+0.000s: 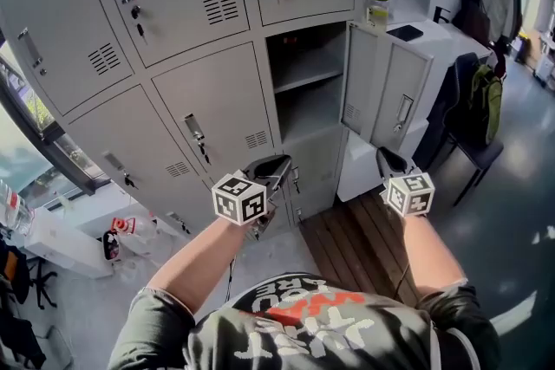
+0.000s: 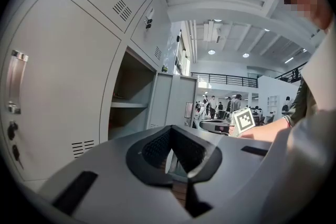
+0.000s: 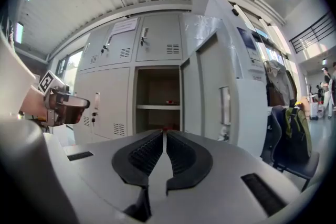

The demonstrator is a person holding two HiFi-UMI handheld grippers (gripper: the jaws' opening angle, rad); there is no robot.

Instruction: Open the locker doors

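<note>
Grey locker bank (image 1: 208, 100) with one door (image 1: 381, 87) wide open, left gripper (image 1: 270, 168) and right gripper (image 1: 388, 159) both clenched and empty

shirt (image 1: 303, 329): dark, red-white lettering | left gripper (image 1: 279, 162), right gripper (image 1: 384, 155): grey, marker cubes

Pale grey steel, and black-and-white squares out front

The lockers (image 1: 208, 100) are pale grey all over, with black keys (image 1: 140, 29) dark against the doors. Both marker cubes, left (image 1: 238, 197) and right (image 1: 409, 193), show white faces with black square patterns. The left gripper (image 2: 169, 131) is light grey with black ribbed pads, and the right gripper (image 3: 164, 134) has the same colours. Below, there's a brown wood-plank strip (image 1: 347, 243) beside the grey floor (image 1: 520, 212). A green jacket (image 1: 487, 100) hangs on a dark chair (image 1: 473, 156), and the shirt (image 1: 260, 351) is dark grey with red and white lettering.
</note>
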